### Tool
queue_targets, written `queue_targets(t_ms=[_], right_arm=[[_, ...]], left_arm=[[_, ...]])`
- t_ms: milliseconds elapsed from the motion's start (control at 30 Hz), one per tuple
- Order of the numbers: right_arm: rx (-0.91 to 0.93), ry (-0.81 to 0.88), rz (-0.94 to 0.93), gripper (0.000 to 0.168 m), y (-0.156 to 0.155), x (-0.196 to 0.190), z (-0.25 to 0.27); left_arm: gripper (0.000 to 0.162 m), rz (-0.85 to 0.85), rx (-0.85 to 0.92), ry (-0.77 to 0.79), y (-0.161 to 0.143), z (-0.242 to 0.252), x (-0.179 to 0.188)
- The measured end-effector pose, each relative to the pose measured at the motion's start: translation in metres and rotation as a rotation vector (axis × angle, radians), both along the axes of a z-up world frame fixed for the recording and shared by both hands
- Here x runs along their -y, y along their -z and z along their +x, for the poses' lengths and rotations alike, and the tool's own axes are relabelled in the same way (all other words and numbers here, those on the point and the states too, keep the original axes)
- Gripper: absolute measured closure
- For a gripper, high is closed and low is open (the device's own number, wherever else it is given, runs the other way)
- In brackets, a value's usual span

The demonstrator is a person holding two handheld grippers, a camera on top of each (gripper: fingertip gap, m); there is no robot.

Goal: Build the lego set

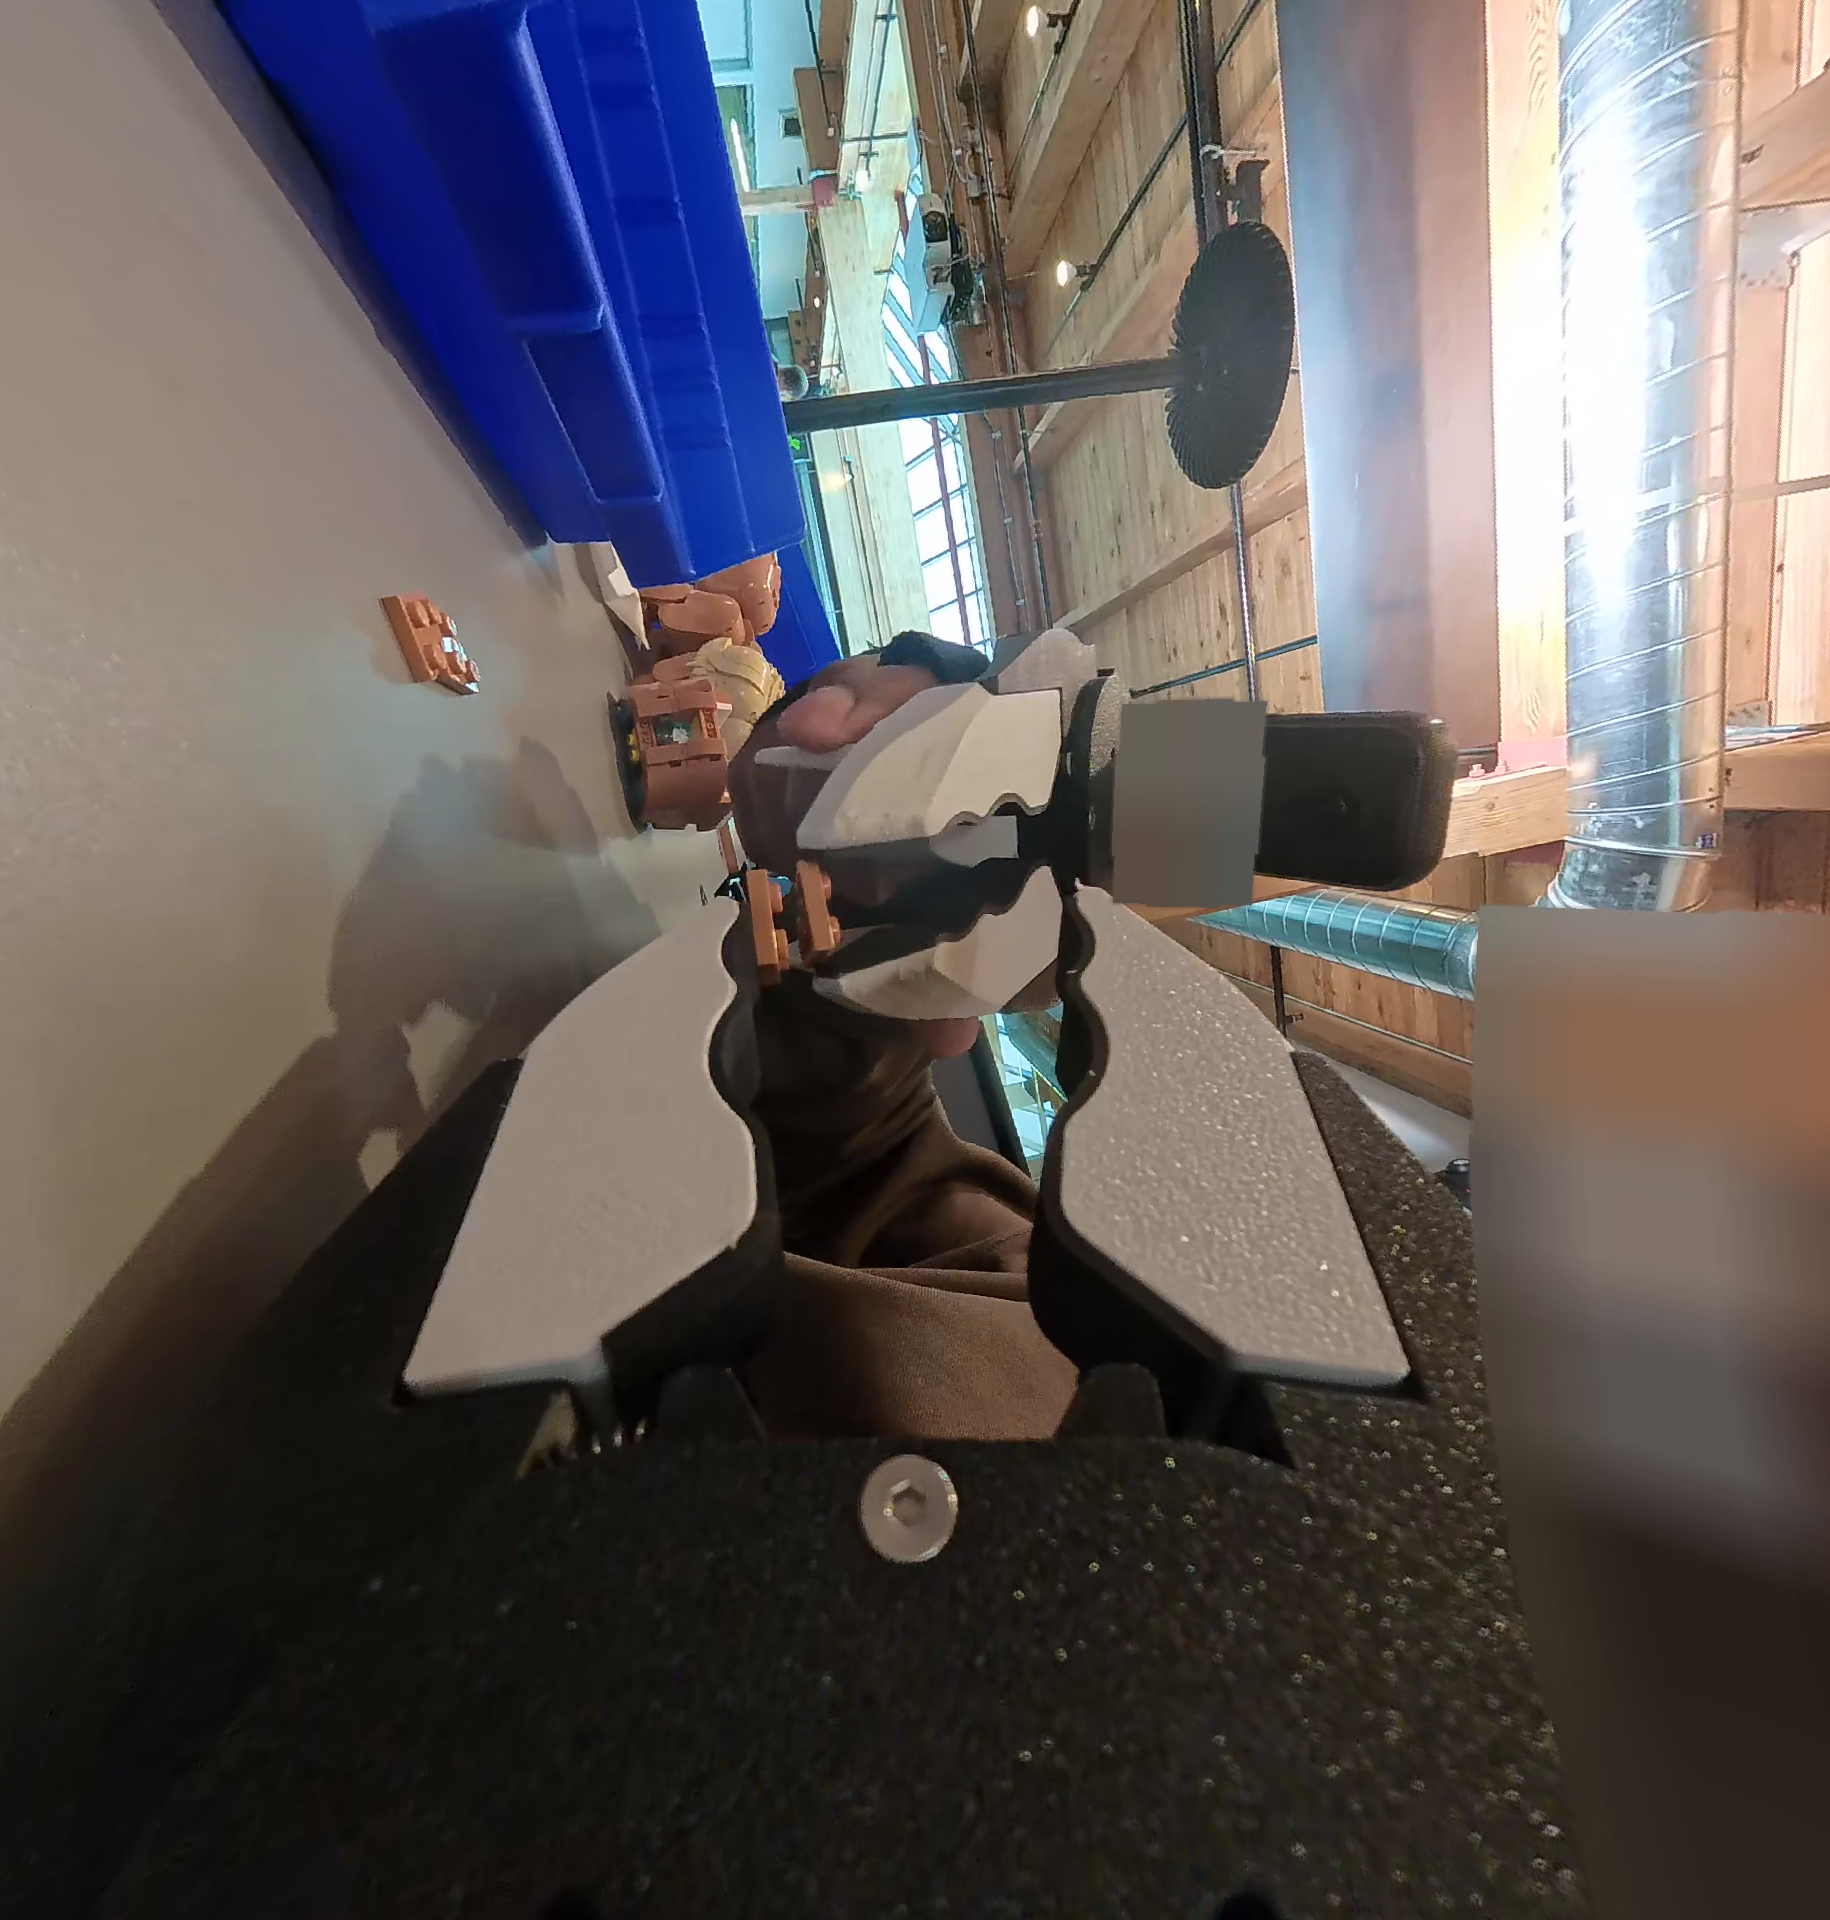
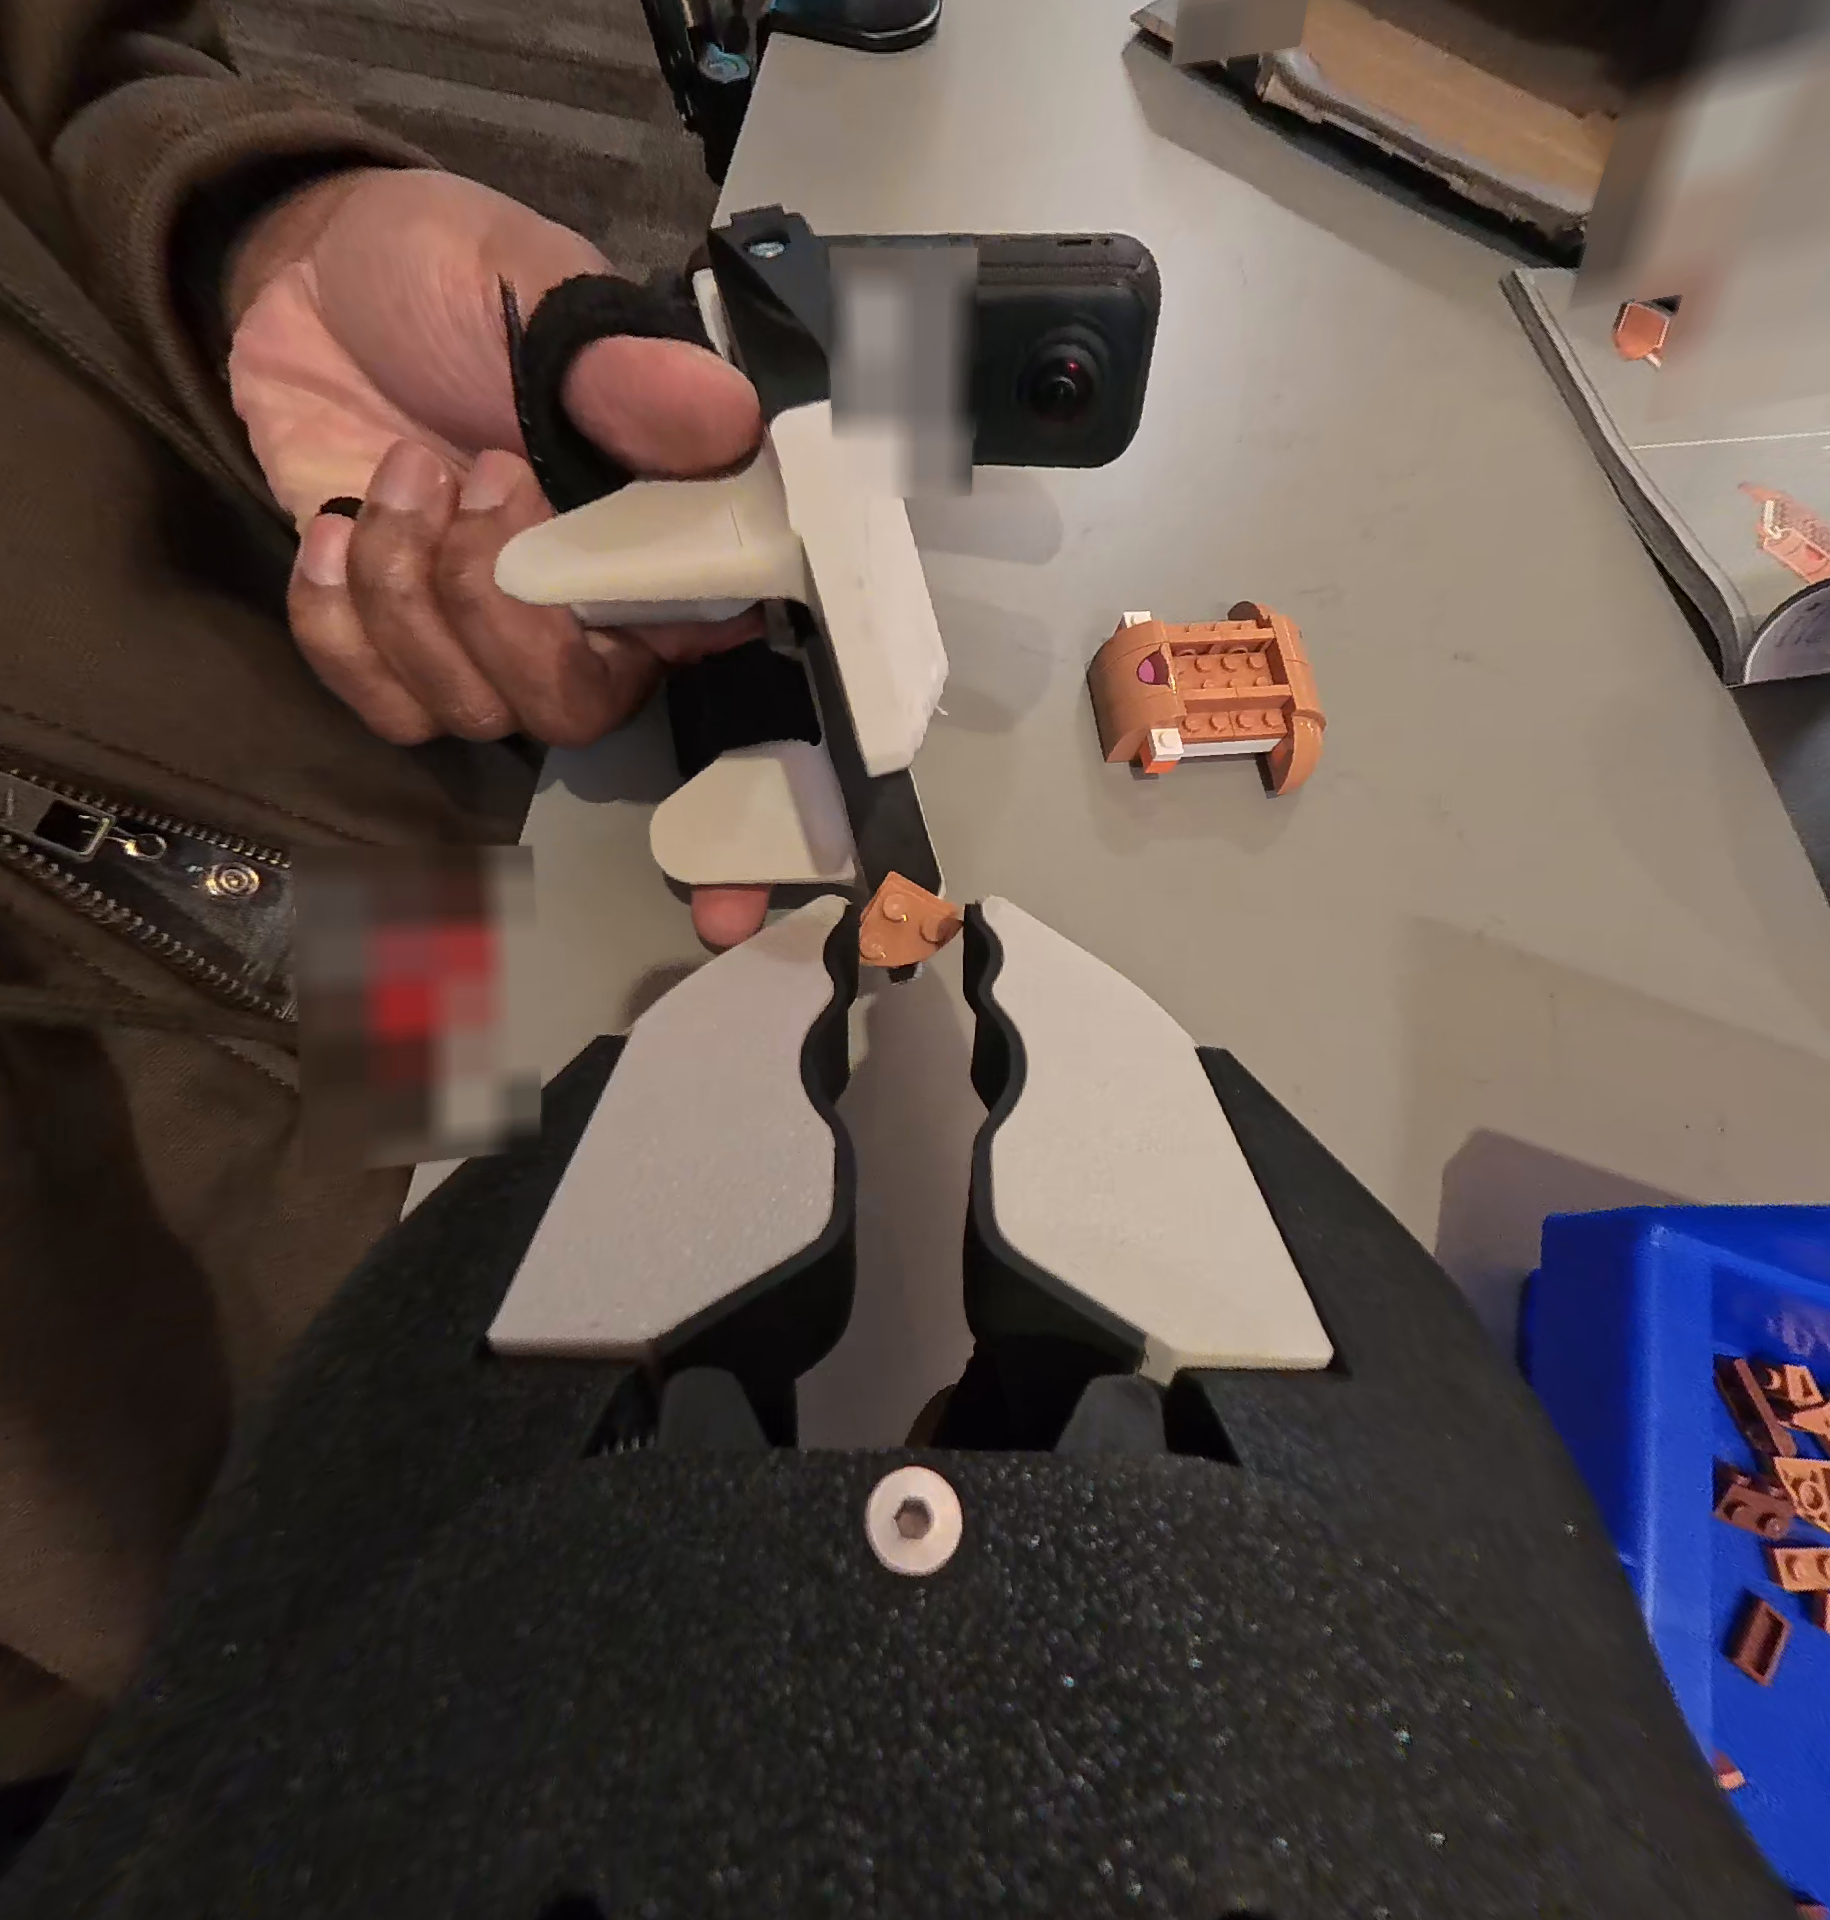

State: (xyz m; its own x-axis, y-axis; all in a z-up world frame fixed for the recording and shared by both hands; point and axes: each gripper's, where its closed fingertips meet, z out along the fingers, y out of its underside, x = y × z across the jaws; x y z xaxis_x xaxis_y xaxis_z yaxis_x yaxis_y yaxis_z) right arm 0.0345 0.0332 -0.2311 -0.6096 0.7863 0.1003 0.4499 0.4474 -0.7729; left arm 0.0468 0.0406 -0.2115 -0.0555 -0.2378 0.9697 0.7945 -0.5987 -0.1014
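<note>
**Left wrist view:** My left gripper point(image 1: 906, 909) fills the lower half of the frame. Its grey fingers are spread wide and clamp nothing. Just past their tips, at centre frame, my right gripper point(image 1: 838, 904) faces back at me and pinches a small orange lego piece point(image 1: 786, 923). The piece sits close beside the tip of my own left-side finger; I cannot tell whether they touch. My right hand point(image 1: 823, 717) wraps the far tool's handle. The grey table point(image 1: 163, 520) runs up the left side of the frame. On it are a flat orange plate point(image 1: 428, 649) at middle left and a part-built brown lego model point(image 1: 677, 753) nearer the centre. A blue bin point(image 1: 578, 260) stands at upper left.

**Right wrist view:** My right gripper point(image 2: 909, 920) rises from the bottom. Its jaws are drawn in narrow on the small orange lego piece point(image 2: 906, 925), which is held at their tips in mid-frame, above the table point(image 2: 1410, 935). My left gripper point(image 2: 911, 868) comes down from the upper centre, seen edge-on, its tip just above the piece. My left hand point(image 2: 423, 468) grips its handle at upper left. The part-built brown lego model point(image 2: 1197, 696) rests on the table right of centre, well apart from both tools. An open instruction booklet point(image 2: 1721, 468) lies at the upper right edge. The blue bin point(image 2: 1617, 1403) at lower right holds loose brown pieces point(image 2: 1804, 1475).
</note>
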Motion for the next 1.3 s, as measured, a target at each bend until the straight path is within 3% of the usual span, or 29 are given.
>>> queue_targets(t_ms=[1300], right_arm=[[0.027,0.016,-0.014,0.150,0.0044,0.0027,-0.0034]], left_arm=[[0.105,0.002,0.009,-0.002,0.0006,0.0009,-0.0001]])
